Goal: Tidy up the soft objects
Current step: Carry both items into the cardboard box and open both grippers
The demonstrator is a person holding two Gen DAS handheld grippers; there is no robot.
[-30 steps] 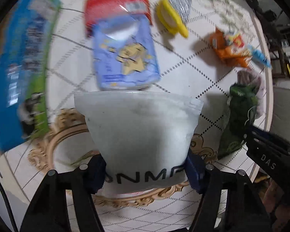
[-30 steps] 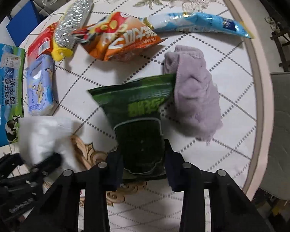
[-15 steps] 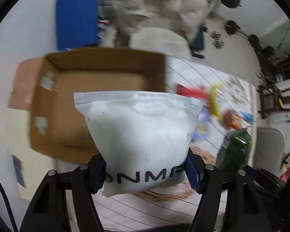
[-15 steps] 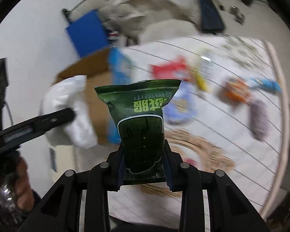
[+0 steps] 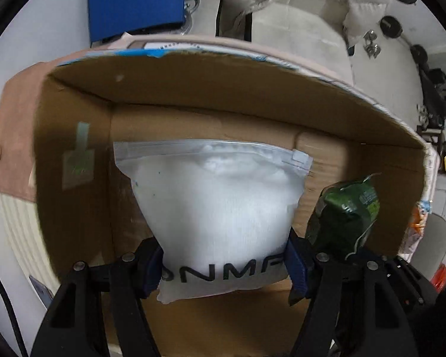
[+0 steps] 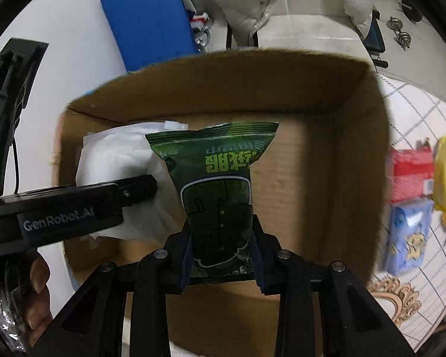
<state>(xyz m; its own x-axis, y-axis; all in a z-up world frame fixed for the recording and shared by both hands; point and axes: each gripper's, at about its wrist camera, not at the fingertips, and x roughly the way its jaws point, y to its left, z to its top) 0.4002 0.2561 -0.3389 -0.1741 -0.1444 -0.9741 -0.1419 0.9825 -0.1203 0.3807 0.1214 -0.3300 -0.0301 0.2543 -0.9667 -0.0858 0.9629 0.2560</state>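
My left gripper (image 5: 223, 264) is shut on a white zip pouch (image 5: 217, 208) with black letters and holds it over the open cardboard box (image 5: 193, 101). My right gripper (image 6: 223, 255) is shut on a green snack packet (image 6: 217, 184) and holds it over the same box (image 6: 327, 178). The green packet (image 5: 345, 217) shows to the right of the pouch in the left wrist view. The white pouch (image 6: 116, 163) and the left gripper's finger (image 6: 74, 205) show at the left in the right wrist view.
On the patterned table (image 6: 419, 113) right of the box lie a red pack (image 6: 410, 175), a yellow item (image 6: 444, 169) and a blue tissue pack (image 6: 407, 232). A blue board (image 6: 148, 20) and a white jacket (image 6: 282, 0) are behind the box.
Both grippers have swung from the table to the left with their packets. They have closed in on the cardboard box and now hold the packets over its opening.
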